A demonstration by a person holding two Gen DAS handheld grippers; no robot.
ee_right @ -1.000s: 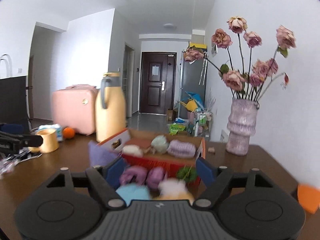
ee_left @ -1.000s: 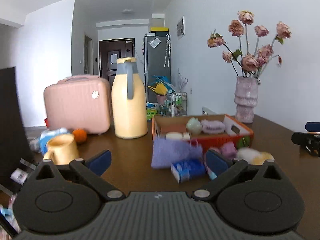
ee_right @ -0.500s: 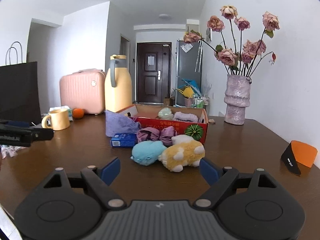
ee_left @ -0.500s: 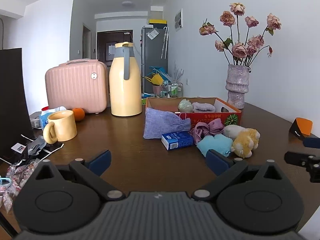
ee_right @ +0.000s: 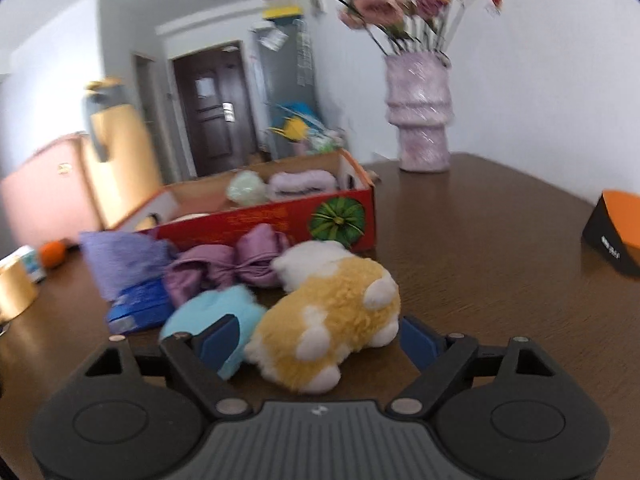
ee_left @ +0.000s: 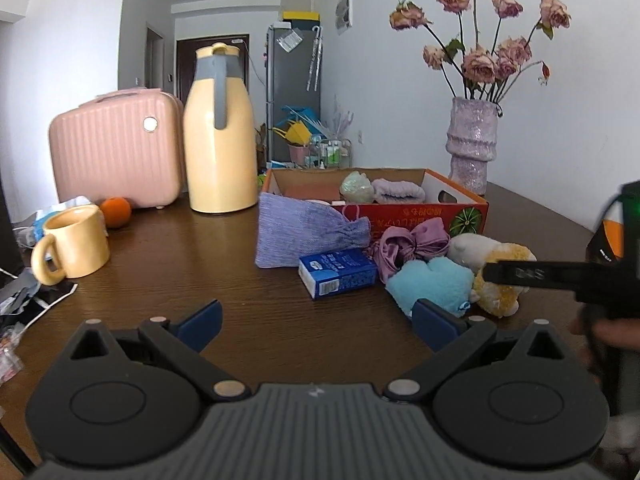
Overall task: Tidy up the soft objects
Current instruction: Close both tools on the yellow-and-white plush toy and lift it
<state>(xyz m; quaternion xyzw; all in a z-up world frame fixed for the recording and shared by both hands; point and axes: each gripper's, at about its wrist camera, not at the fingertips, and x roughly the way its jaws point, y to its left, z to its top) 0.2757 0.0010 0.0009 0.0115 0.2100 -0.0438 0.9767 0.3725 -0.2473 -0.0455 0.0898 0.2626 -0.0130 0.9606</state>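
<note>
Since half a second ago, right gripper (ee_right: 320, 334) has dropped onto the yellow plush (ee_right: 332, 316), jaws wide astride it, unpinched, just before the red box (ee_right: 280, 220). Left gripper (ee_left: 316, 318) wide, empty.

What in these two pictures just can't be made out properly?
- Left wrist view: the yellow plush toy is partly hidden by the right hand-held gripper's finger crossing it.
- Both views: the floor of the cardboard box is hidden by its front wall.
- Right wrist view: motion blur smears the blue packet; its print is unreadable.
- Right wrist view: the blue plush toy is partly behind a pad.
</note>
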